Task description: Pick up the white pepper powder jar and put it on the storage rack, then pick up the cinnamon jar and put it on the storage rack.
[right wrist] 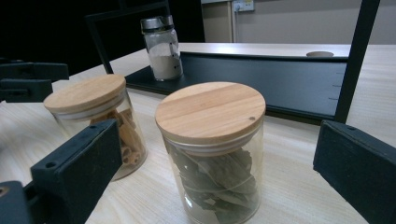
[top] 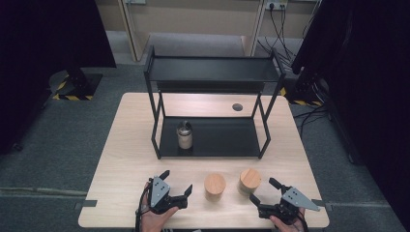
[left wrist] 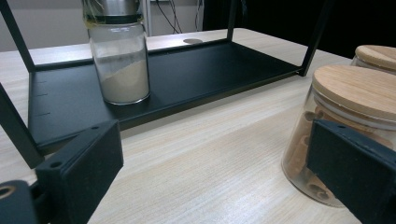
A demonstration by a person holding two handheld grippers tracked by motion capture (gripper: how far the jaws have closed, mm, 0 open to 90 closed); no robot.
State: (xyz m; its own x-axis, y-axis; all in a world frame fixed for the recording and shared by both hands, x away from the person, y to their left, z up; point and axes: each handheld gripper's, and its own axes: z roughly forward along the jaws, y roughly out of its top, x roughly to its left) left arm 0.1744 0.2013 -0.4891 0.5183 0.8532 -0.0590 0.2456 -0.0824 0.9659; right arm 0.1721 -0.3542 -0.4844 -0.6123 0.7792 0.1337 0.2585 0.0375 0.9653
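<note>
Pale wooden table [top: 121, 159] on grey carpet, dark curtains at both sides; work from the near edge outward.

1. Left gripper [top: 178, 180]: released, jaws spread wide, holding nothing, low over the table just left of the pasta jar [top: 214, 186].
2. Right gripper [top: 262, 189]: likewise released and empty, just beside the leaf jar [top: 250, 181], with that jar centred between the jaws in the right gripper view.
3. Likely step: close-in and grasp of the two wooden-lidded jars, both upright on the table in front of the rack [top: 222, 137] and near each other.
4. Advance each gripper level until the glass wall sits fully between the pads. Grip on the glass below the lid, never on the lid itself, since it probably lifts off. Close gently; expect smooth glass to slip.
5. Take care with the narrow gap between the jars: keep the inner jaw of either gripper from nudging the neighbouring jar.

Obstacles beyond:
- Front uprights of the rack, near the path to the lower shelf.
- Powder jar [top: 184, 135], upright at the left end of the lower shelf; keep to the free right part.
- Upper shelf [top: 212, 69], limiting headroom over the lower one.
- Cable hole [top: 237, 107] in the table behind the rack.
</note>
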